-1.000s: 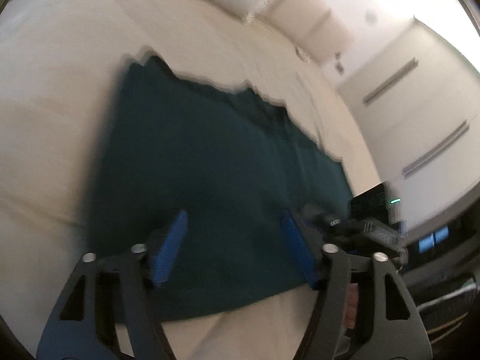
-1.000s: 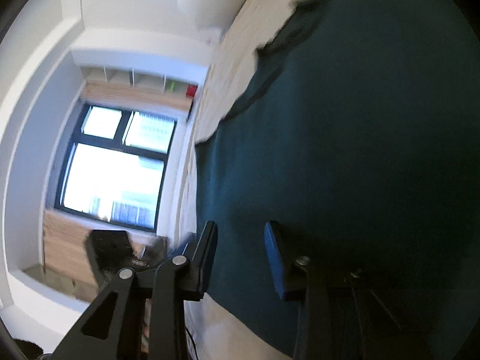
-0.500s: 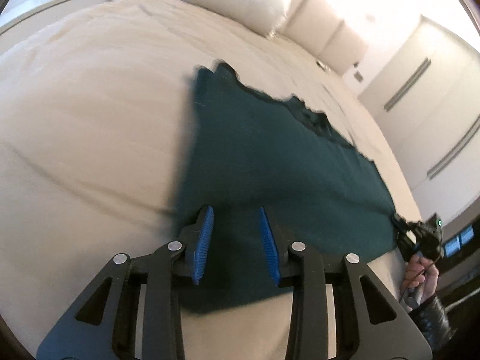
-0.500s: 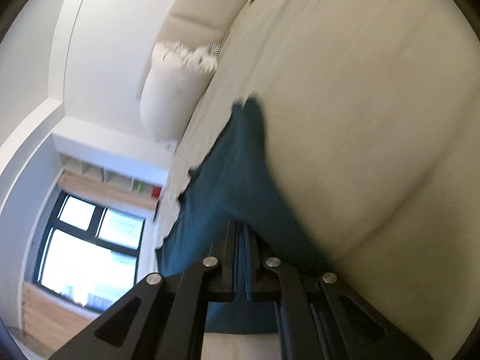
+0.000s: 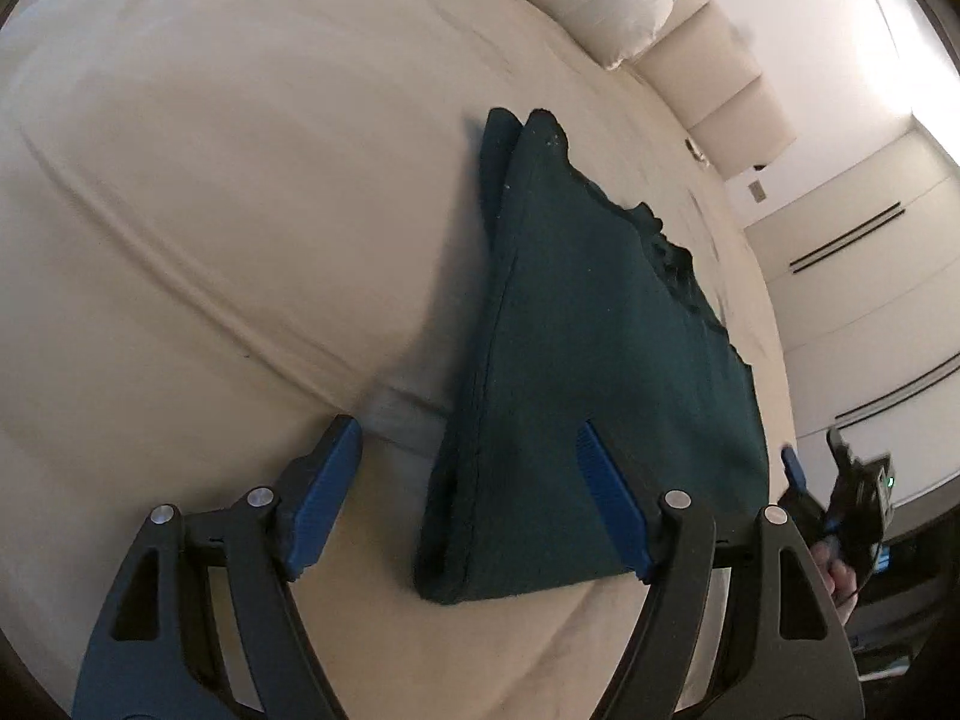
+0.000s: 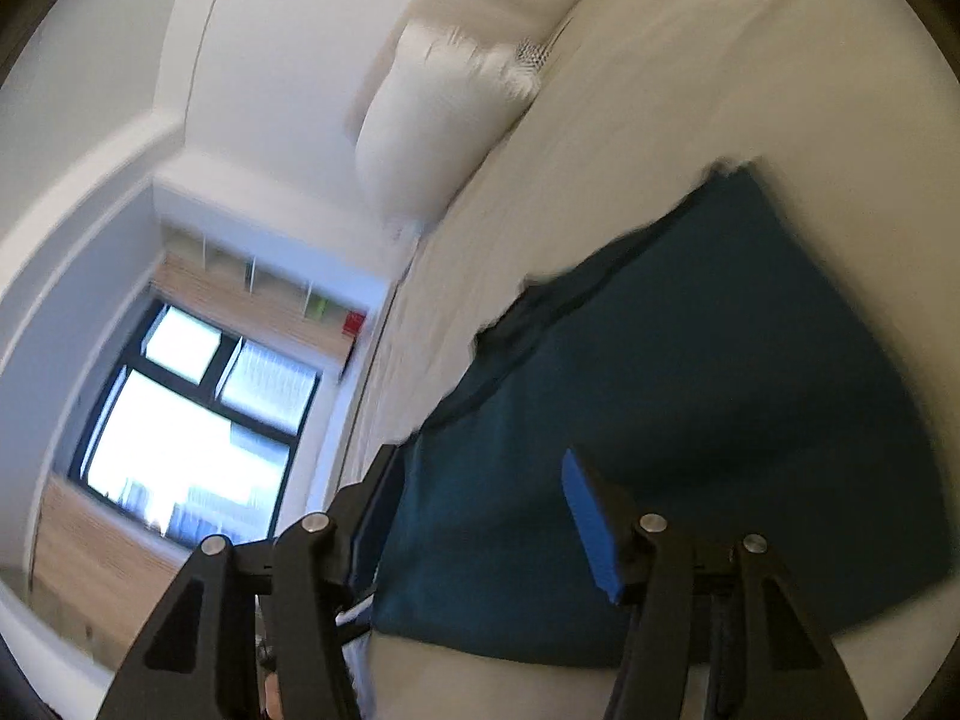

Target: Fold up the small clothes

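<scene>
A dark teal garment [image 5: 600,360] lies folded in layers on the cream bed [image 5: 240,210]; its folded edge runs along its left side. My left gripper [image 5: 474,498] is open and empty, just above the garment's near left corner. The right gripper [image 5: 852,498] shows at the garment's near right corner in the left wrist view. In the right wrist view the garment [image 6: 690,420] fills the lower right, and my right gripper [image 6: 480,516] is open and empty over its near edge.
White pillows [image 5: 606,6] and a padded headboard [image 5: 720,96] stand at the bed's far end. A window [image 6: 186,426] and wooden shelves [image 6: 258,294] are on the left in the right wrist view. A wall with dark strips [image 5: 852,240] stands on the right.
Both grippers have opened; half a second ago the left was narrow and the right was shut. The garment now lies narrower, with doubled layers along its left edge. Both cameras have shifted.
</scene>
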The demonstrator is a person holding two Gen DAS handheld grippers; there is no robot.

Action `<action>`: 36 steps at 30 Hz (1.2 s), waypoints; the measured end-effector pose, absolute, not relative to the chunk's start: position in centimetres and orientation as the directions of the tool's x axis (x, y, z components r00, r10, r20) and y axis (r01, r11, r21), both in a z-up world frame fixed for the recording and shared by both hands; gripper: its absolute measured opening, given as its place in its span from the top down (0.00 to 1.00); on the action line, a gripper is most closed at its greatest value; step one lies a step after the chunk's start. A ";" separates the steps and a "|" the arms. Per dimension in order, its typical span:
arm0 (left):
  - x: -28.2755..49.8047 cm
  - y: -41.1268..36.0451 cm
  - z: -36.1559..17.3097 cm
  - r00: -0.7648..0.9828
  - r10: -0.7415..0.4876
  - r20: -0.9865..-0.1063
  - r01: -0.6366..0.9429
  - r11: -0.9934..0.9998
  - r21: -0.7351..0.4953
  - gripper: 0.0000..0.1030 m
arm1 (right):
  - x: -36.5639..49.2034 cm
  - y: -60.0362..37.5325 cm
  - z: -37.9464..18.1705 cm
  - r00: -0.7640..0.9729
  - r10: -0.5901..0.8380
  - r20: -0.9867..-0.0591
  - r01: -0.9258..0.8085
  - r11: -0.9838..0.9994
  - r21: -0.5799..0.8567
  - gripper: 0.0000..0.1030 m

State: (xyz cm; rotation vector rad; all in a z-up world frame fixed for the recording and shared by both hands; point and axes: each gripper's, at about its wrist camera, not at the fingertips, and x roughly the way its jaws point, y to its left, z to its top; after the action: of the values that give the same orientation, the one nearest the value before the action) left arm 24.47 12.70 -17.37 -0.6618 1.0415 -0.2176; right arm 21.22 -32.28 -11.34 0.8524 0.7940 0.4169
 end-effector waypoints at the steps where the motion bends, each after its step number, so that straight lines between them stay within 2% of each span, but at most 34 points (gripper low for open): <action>1: 24.9 12.7 -17.5 0.487 -0.515 -0.706 -0.139 0.752 -0.644 0.29 | 22.5 -30.8 -11.4 0.614 0.641 -0.460 -0.034 0.605 0.796 0.42; 6: 27.9 11.9 -19.2 0.387 -0.670 -0.634 -0.120 0.645 -0.755 0.29 | 26.9 -25.9 -12.3 0.500 0.742 -0.446 -0.073 0.550 0.832 0.43; 10: 28.2 12.5 -19.6 0.349 -0.736 -0.581 -0.125 0.577 -0.807 0.29 | 28.5 -23.0 -13.4 0.430 0.782 -0.450 -0.074 0.528 0.846 0.42; 17: 28.7 11.7 -19.7 0.283 -0.788 -0.546 -0.130 0.533 -0.836 0.30 | 31.9 -18.0 -15.5 0.311 0.819 -0.483 -0.061 0.524 0.850 0.42; 20: 27.5 11.7 -19.5 0.293 -0.777 -0.557 -0.141 0.541 -0.829 0.55 | 33.0 -15.8 -16.5 0.262 0.813 -0.519 -0.057 0.550 0.833 0.42; 21: 27.2 11.9 -19.7 0.303 -0.770 -0.562 -0.152 0.543 -0.826 0.70 | 32.8 -15.6 -16.6 0.252 0.807 -0.535 -0.053 0.563 0.825 0.43; 23: 26.1 12.4 -19.9 0.324 -0.762 -0.561 -0.165 0.538 -0.826 0.77 | 33.3 -15.0 -17.5 0.239 0.787 -0.569 -0.037 0.593 0.804 0.44; 24: 25.8 12.8 -20.1 0.338 -0.754 -0.563 -0.179 0.535 -0.825 0.84 | 33.4 -15.1 -17.7 0.247 0.788 -0.563 -0.035 0.588 0.808 0.44; 29: 25.3 13.1 -19.4 0.381 -0.724 -0.576 -0.187 0.549 -0.814 0.88 | 33.1 -15.7 -17.9 0.255 0.802 -0.540 -0.046 0.568 0.822 0.44; 33: 24.9 11.8 -16.2 0.411 -0.688 -0.599 -0.133 0.604 -0.786 0.89 | 33.1 -17.0 -17.1 0.253 0.809 -0.530 -0.026 0.553 0.833 0.43; 36: 25.5 8.9 -13.5 0.429 -0.652 -0.625 -0.067 0.667 -0.742 0.89 | 32.8 -19.5 -16.0 0.270 0.823 -0.500 -0.026 0.525 0.851 0.38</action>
State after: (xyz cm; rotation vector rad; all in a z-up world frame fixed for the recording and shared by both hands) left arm 25.47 8.87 -13.47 -0.7833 1.0837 -0.4158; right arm 32.77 -19.52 -16.01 0.8499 1.1636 0.6757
